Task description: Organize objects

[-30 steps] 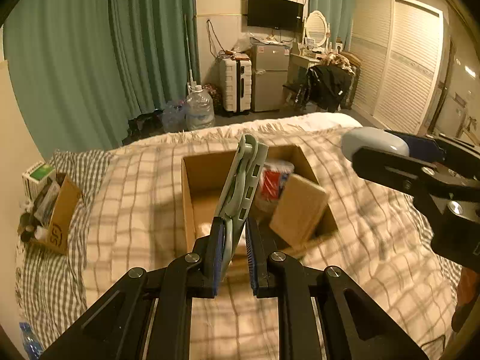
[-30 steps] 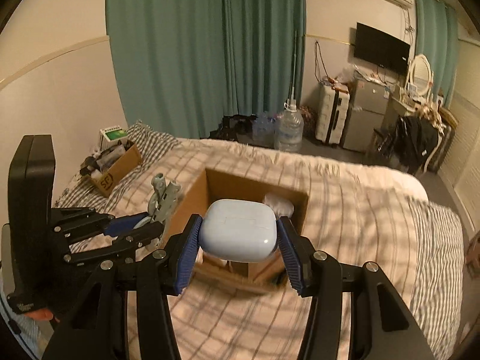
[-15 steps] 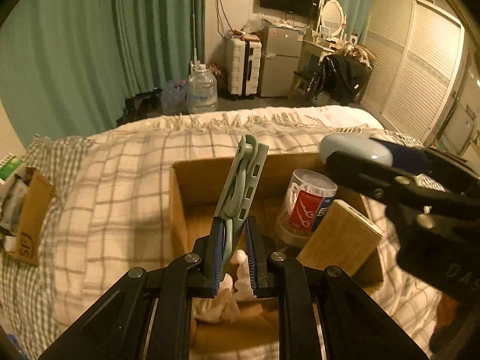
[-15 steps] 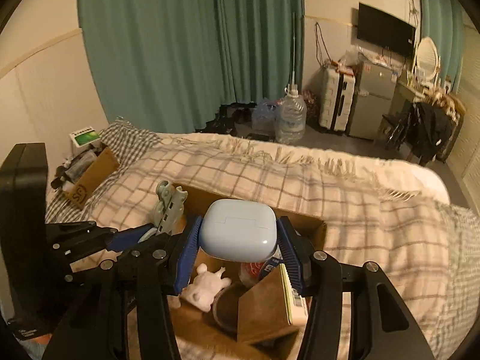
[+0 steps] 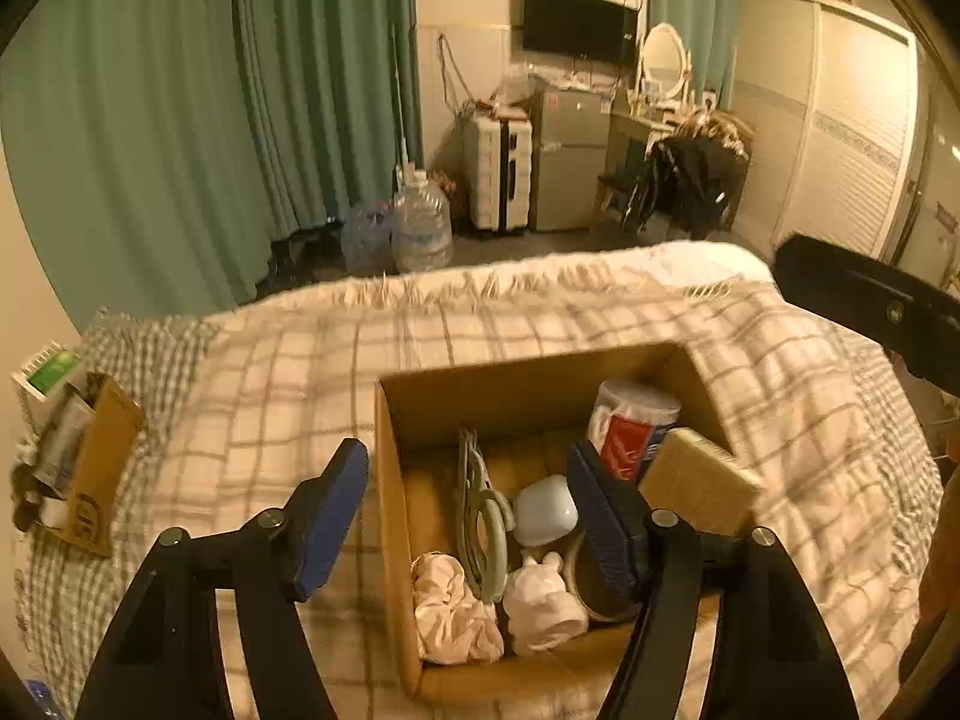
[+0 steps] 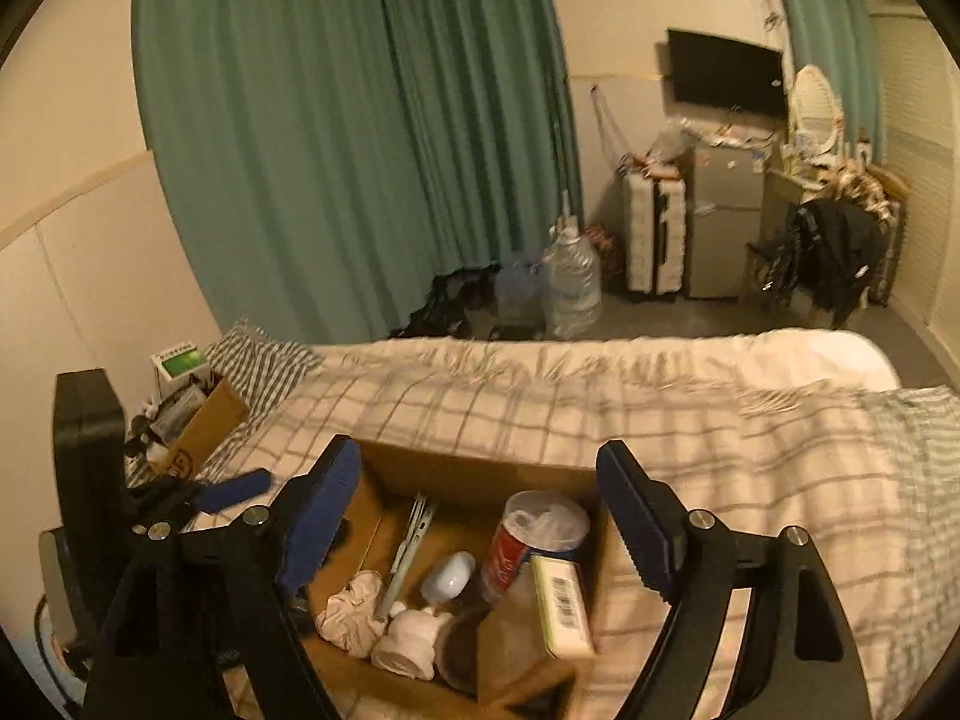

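Observation:
An open cardboard box sits on the checked bed. My left gripper hovers over its near left part, jaws opening, nothing pressed between the pads. A pale green folding item lies inside the box, below those jaws. Beside it lies a pale blue case. My right gripper hangs above the box, jaws opening and empty. The box also holds a pink cloth, a white figure, a red-labelled cup and a wooden block.
A small cardboard box of clutter rests at the bed's left edge by the wall. Beyond the bed's far edge stand water jugs, a suitcase and a small fridge. The checked blanket spreads around the box.
Both grippers opened and moved closer over the box. The green item left the left jaws and the blue case left the right jaws; both now lie in the box.

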